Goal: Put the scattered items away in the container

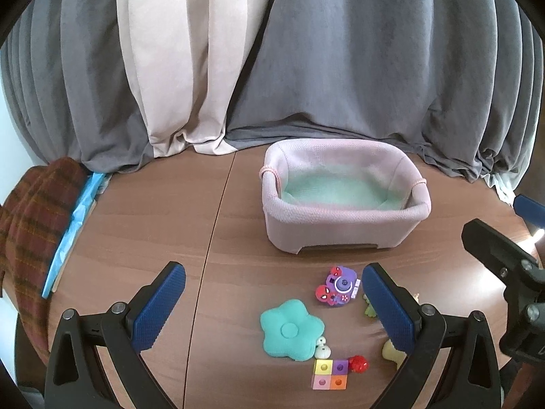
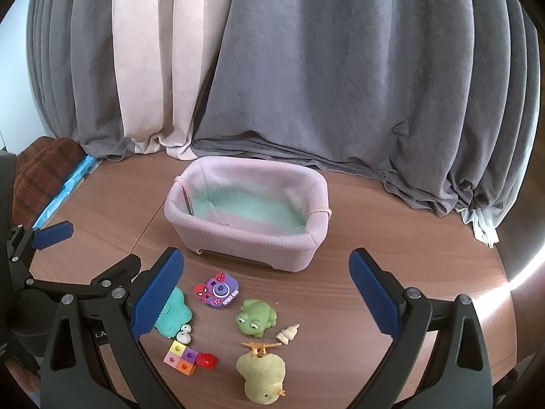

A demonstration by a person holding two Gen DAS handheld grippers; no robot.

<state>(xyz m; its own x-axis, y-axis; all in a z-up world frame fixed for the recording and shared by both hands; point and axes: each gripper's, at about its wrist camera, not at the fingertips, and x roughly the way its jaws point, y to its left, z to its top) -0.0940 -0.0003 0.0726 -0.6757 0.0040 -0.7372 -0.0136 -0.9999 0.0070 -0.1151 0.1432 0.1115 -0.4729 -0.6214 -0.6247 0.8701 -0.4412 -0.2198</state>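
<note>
Now toys [image 2: 256, 317] lie between open right tongs [image 2: 265, 293].

Brown wood-grain table [image 2: 374, 204], seam running front to back. On it: pink fabric basket [image 2: 252, 238] w/ green lining (empty), teal flower cushion [image 1: 291, 330], purple toy camera [image 2: 219, 291], green frog [image 2: 255, 317], four-colour block [image 2: 180, 361], yellow-green plush [image 2: 262, 376].

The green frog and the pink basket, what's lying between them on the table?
Nothing. In the right wrist view, bare table separates the frog from the basket; the purple camera toy sits off to the frog's left.
</note>
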